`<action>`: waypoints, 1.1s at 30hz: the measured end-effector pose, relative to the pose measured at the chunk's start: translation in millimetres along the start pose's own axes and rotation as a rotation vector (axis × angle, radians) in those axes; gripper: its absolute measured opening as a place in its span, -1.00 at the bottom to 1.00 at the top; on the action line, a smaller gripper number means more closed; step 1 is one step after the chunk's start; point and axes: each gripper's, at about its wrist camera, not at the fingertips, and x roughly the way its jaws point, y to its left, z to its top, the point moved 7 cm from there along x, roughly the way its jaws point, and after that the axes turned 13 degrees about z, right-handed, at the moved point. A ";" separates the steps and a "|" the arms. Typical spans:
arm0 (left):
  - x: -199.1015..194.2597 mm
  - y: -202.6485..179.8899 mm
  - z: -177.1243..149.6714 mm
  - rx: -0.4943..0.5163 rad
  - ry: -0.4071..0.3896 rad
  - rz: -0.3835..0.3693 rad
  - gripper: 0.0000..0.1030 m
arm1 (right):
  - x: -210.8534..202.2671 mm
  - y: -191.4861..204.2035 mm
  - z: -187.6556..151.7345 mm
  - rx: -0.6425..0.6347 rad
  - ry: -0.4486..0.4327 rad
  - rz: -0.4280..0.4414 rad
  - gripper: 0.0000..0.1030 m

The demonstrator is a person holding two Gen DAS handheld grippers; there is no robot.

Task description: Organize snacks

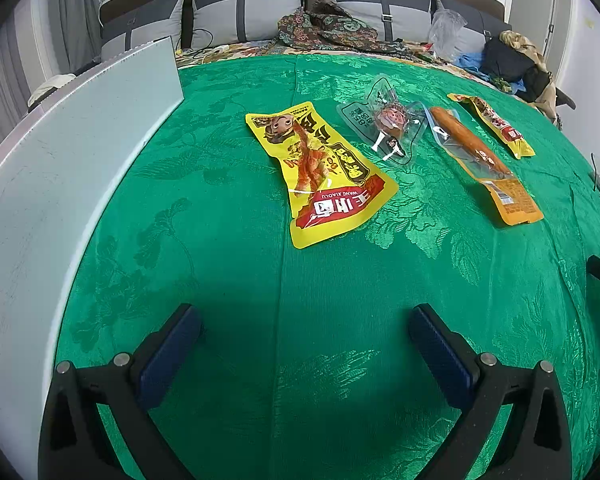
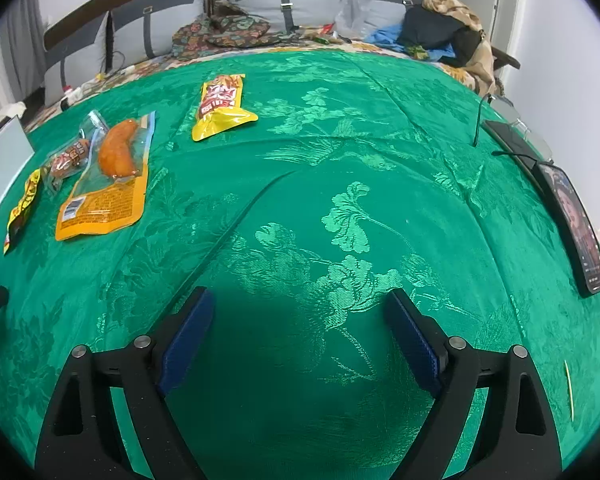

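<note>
Several snack packs lie on a green cloth [image 1: 260, 300]. In the left wrist view: a big yellow and red chicken-feet pack [image 1: 320, 172], a clear pack with a small drumstick [image 1: 388, 124], an orange sausage pack [image 1: 484, 160] and a small yellow pack [image 1: 496, 124]. My left gripper [image 1: 304, 344] is open and empty, well short of them. In the right wrist view the sausage pack [image 2: 108, 180], the drumstick pack [image 2: 70, 158], the small yellow pack [image 2: 222, 106] and the edge of the big yellow pack [image 2: 22, 208] lie far left. My right gripper [image 2: 300, 332] is open and empty over bare cloth.
A white box [image 1: 60, 160] stands at the left edge of the cloth. A phone [image 2: 576, 224] and a black device [image 2: 512, 140] lie at the right edge. A toothpick [image 2: 569, 390] lies near right. Pillows [image 1: 244, 8] and clothes [image 1: 512, 60] lie behind.
</note>
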 end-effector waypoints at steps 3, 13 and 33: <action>0.0 0.0 0.0 0.000 0.000 0.000 1.00 | 0.0 0.0 0.1 0.000 0.000 0.000 0.74; -16.6 10.6 13.2 -0.084 0.029 -0.132 0.99 | -0.2 -0.2 0.1 0.000 0.000 0.000 0.75; 81.3 -4.0 102.4 -0.008 0.167 0.024 1.00 | -0.4 -0.4 0.1 0.002 0.000 0.000 0.75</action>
